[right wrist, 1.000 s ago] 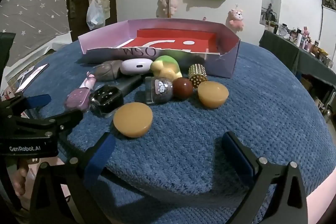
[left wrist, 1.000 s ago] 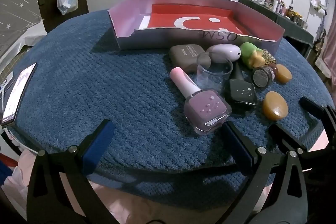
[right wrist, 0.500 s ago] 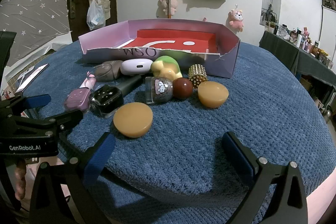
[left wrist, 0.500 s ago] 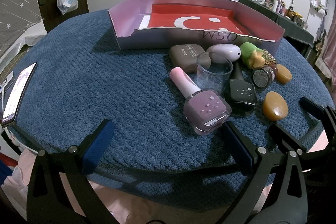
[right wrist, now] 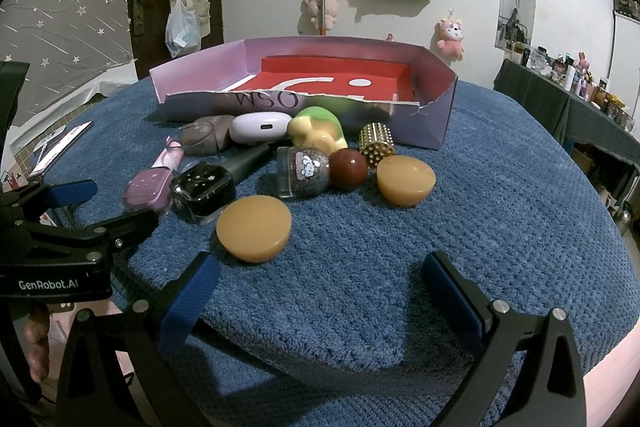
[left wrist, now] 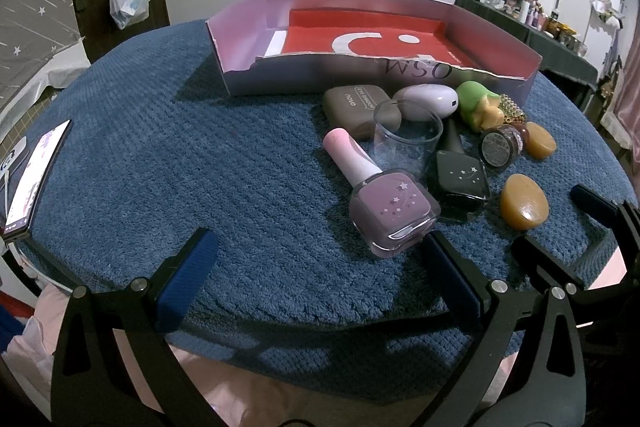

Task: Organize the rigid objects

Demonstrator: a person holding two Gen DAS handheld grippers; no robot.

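Rigid objects are clustered on a blue textured mat [left wrist: 168, 155] just in front of a shallow cardboard box [left wrist: 240, 39], whose inside bottom is red and whose torn front wall bears the letters "WSO" upside down. Against that front wall a taupe compact case [left wrist: 352, 103], a pale lilac earbud case [left wrist: 430, 99] and a green-and-yellow figure [left wrist: 478, 105] are seen, with a gold studded cylinder [right wrist: 378, 143] beside the figure. Nearer than these, further from the box, a clear plastic cup [left wrist: 406, 135] stands upright, and a lilac nail polish bottle [left wrist: 390, 205] with a pink cap lies on its side beside a black nail polish bottle [left wrist: 458, 183]. A glitter polish bottle [right wrist: 302, 173] with a dark red round cap [right wrist: 348, 169] lies between two amber half-domes [right wrist: 254, 227] [right wrist: 406, 179]. A phone [left wrist: 34, 175] is seen at the mat's edge, well apart from the box. The left gripper [left wrist: 320, 267] is held open and empty over the mat's near edge, its right finger just beside the lilac bottle. The right gripper [right wrist: 320, 287] is likewise spread wide, with nothing between its blue pads, the nearer half-dome lying just ahead of its left finger.
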